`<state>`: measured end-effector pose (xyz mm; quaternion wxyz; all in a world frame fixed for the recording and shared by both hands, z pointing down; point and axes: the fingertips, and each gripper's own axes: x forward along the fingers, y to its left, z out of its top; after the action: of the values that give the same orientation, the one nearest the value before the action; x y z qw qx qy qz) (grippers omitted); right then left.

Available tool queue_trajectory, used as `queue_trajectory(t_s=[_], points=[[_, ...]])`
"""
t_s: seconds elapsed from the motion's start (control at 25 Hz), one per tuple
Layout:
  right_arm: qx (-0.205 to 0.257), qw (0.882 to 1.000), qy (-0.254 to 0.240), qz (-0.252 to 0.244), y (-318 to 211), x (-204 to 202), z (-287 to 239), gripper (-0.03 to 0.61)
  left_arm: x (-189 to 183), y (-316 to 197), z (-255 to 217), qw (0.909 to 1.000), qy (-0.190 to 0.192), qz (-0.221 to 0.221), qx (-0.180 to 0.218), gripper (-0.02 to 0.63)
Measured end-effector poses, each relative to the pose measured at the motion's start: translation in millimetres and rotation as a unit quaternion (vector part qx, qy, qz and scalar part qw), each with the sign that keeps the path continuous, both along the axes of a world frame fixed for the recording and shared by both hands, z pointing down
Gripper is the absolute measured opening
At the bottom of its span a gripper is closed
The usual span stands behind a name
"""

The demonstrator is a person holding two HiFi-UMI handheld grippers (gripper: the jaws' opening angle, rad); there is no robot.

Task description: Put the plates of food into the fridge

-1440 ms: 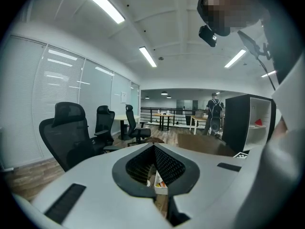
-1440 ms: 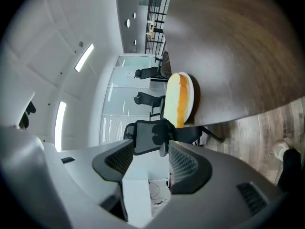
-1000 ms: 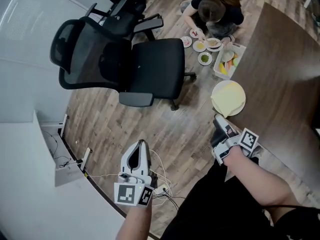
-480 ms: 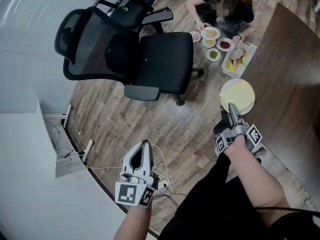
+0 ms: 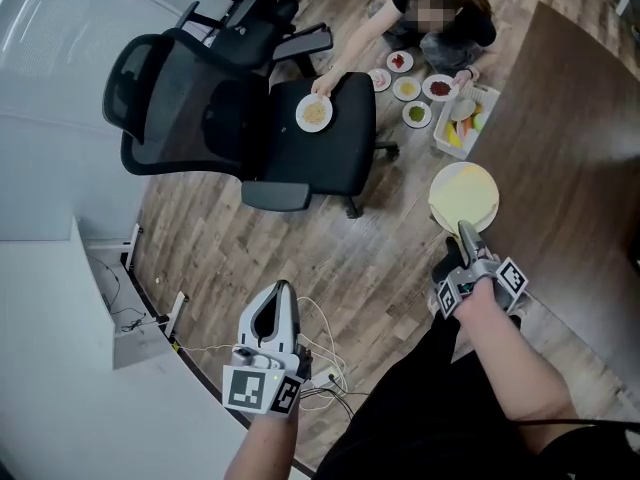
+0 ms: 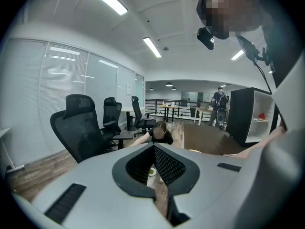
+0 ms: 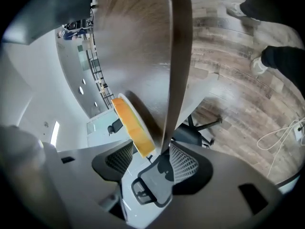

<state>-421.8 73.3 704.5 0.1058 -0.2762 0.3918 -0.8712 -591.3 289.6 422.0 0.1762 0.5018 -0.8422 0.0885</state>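
Note:
A white plate of flat yellow food (image 5: 463, 194) lies on the brown table (image 5: 570, 138), its rim over the near edge. My right gripper (image 5: 463, 232) is turned on its side at that rim. In the right gripper view the plate (image 7: 133, 123) reaches between the jaws of my right gripper (image 7: 151, 150), which stand wide apart with a gap to the pads. My left gripper (image 5: 283, 288) hangs low over the wooden floor, tips together and empty; the left gripper view shows its tips (image 6: 153, 146) meeting. No fridge shows.
A person crouched on the floor (image 5: 440, 18) holds a plate of food (image 5: 314, 113) on the seat of a black office chair (image 5: 320, 138). Small plates (image 5: 417, 115) and a white basket (image 5: 460, 123) sit on the floor. Cables (image 5: 325, 363) trail beside a white desk (image 5: 60, 368).
My right gripper has slid forward to the yellow plate's rim. The person on the floor has reached over and set a plate on the chair seat. The left gripper has barely moved.

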Motion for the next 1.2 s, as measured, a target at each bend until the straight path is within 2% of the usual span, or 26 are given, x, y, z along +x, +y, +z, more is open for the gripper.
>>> queue_trajectory(t_s=[0.24,0.36,0.48,0.6,0.76,1.04,1.2], points=[[0.024,0.999,-0.005,-0.041,-5,20,-1,0.245,17,-12,6,0.9999,0.006,0.014,0.002,0.004],[0.036,0.997,-0.013,-0.068,1,13,-4,0.245,22,-14,2,0.9998,0.000,0.018,0.003,0.003],[0.037,0.997,-0.031,-0.061,1,-4,-8,0.245,23,-8,-2,0.9998,-0.007,0.016,-0.002,0.003],[0.031,0.998,-0.038,-0.046,-7,3,-2,0.245,42,3,0,0.9998,-0.016,0.009,-0.005,0.003],[-0.005,0.999,-0.022,-0.038,-8,-16,2,0.245,24,8,-7,0.9999,-0.014,0.002,-0.010,0.003],[0.006,0.999,0.011,-0.034,-5,20,4,0.245,26,-8,-1,0.9998,-0.001,0.019,-0.004,0.003],[0.031,0.998,-0.017,-0.043,-7,26,6,0.245,27,-17,-2,0.9995,0.001,0.030,-0.002,0.003]])
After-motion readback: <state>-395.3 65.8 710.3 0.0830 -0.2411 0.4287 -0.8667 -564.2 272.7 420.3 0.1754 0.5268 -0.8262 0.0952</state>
